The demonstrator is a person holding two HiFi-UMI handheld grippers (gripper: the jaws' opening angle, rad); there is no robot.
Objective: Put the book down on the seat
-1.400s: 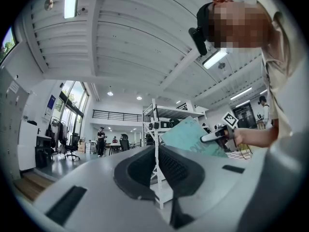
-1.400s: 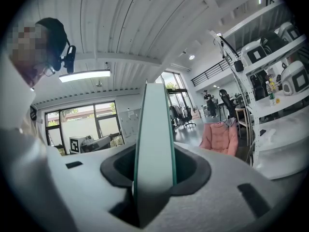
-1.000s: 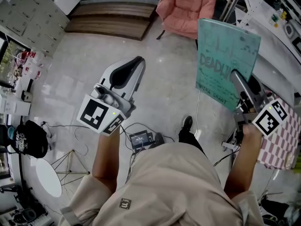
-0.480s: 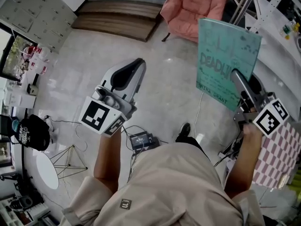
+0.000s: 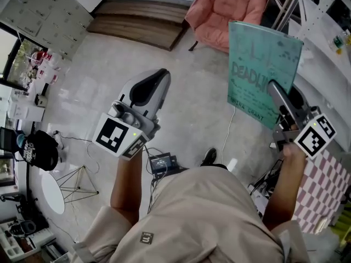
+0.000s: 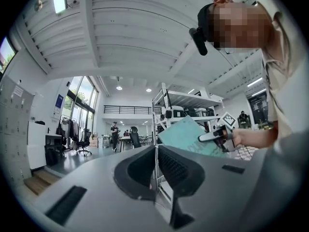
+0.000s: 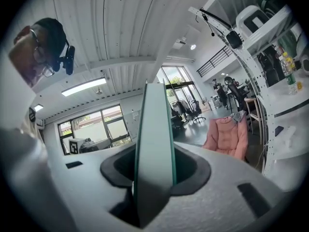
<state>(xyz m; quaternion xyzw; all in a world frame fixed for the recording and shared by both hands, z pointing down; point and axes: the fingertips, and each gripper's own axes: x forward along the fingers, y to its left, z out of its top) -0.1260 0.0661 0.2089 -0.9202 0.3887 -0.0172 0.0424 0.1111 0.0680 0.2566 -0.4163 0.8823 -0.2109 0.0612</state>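
Note:
A thin teal book (image 5: 258, 59) stands upright in the air at the right, its cover facing me. My right gripper (image 5: 272, 86) is shut on the book's lower edge. In the right gripper view the book (image 7: 154, 124) shows edge-on between the dark pads of the right gripper (image 7: 154, 166). The seat, a pink padded armchair (image 5: 222, 10), stands on the floor ahead, beyond the book; it also shows as the armchair (image 7: 227, 137). My left gripper (image 5: 159, 76) hangs over the floor at centre left, shut and holding nothing, its pads (image 6: 178, 170) nearly together.
Wooden steps (image 5: 137, 26) lie at the back left. A white shelving rack (image 5: 321, 21) and a checked cloth (image 5: 323, 185) line the right side. A black box with cables (image 5: 162, 162) sits on the floor by my foot. A round white table (image 5: 49, 193) stands at the lower left.
The floor has slid down and back under me as I stepped forward; my shoe has shifted. Both grippers keep their pose, and the book stays in the right one.

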